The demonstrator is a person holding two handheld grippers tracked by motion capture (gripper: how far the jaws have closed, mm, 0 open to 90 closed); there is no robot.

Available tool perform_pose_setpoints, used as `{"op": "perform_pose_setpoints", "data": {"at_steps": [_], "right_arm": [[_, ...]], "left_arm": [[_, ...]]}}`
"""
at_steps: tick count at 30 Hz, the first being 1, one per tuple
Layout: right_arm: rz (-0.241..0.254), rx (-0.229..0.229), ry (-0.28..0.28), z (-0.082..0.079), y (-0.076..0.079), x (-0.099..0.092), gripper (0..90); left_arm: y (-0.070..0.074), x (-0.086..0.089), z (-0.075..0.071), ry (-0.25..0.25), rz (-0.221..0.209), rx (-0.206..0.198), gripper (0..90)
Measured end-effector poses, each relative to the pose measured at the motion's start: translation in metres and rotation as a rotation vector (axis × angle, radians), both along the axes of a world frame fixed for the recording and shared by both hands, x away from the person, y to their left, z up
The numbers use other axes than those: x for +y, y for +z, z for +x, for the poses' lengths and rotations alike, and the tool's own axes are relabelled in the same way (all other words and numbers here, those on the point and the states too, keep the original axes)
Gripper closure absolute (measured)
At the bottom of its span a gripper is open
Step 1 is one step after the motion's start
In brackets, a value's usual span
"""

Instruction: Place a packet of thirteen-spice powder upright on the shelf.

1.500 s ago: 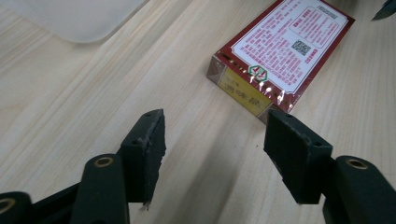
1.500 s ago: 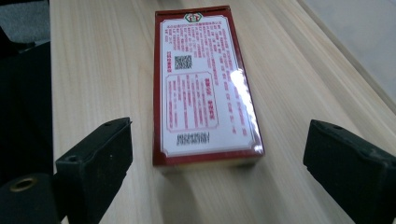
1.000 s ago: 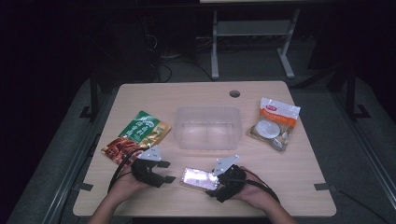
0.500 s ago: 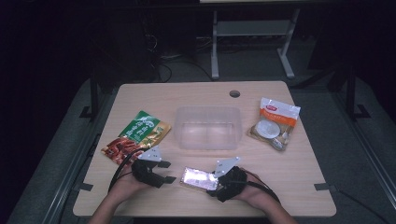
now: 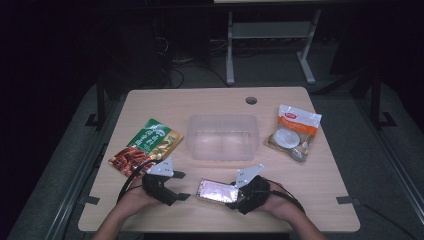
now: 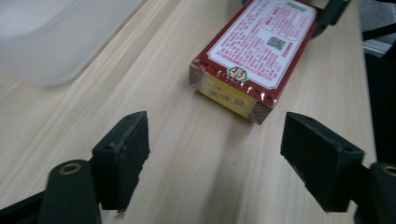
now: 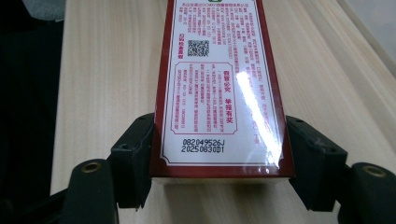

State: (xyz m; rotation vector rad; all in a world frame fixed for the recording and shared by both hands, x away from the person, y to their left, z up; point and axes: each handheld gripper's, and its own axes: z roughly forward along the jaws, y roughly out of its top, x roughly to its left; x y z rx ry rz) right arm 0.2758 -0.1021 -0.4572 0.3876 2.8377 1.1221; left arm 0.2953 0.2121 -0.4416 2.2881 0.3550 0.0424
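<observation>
Near the table's (image 5: 310, 200) front edge, red box (image 5: 216, 190) clamped by right hand-held gripper (image 5: 239, 198), left hand-held gripper (image 5: 181, 186) just opening wider, empty, close beside.

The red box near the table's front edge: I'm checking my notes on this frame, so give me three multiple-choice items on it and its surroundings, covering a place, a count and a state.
1. Where does the red box lie?
A. inside the clear tub
B. on the table, in front of the clear tub
C. on the green pouch

2. How many snack pouches lie on the table?
A. two
B. four
C. none

3. How is the right gripper set?
A. wide open, away from the box
B. fingers closed on the box's sides
C. fingers inside the tub

Answers: 1 B, the box lies on the table before the clear tub. 2 A, the green pouch and the orange-and-white pouch. 3 B, the right gripper view shows both pads against the box.
</observation>
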Motion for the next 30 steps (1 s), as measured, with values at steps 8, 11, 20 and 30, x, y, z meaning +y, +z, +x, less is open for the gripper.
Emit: {"op": "perform_pose_setpoints", "data": {"at_steps": [8, 11, 20, 30], "right_arm": [[0.012, -0.009, 0.080, 0.008, 0.018, -0.009, 31.8], [0.023, -0.022, 0.101, 0.013, 0.024, -0.009, 31.8], [0.063, -0.033, 0.147, 0.017, 0.036, -0.004, 31.7], [0.076, -0.032, 0.190, 0.015, 0.036, 0.006, 31.7]], "left_arm": [[0.011, -0.013, 0.001, -0.071, -0.015, -0.040, 13.9], [0.016, -0.018, 0.002, -0.104, -0.026, -0.065, 13.2], [0.019, -0.036, 0.002, -0.169, -0.049, -0.070, 13.1], [0.012, -0.048, -0.003, -0.211, -0.067, -0.035, 22.2]]}}
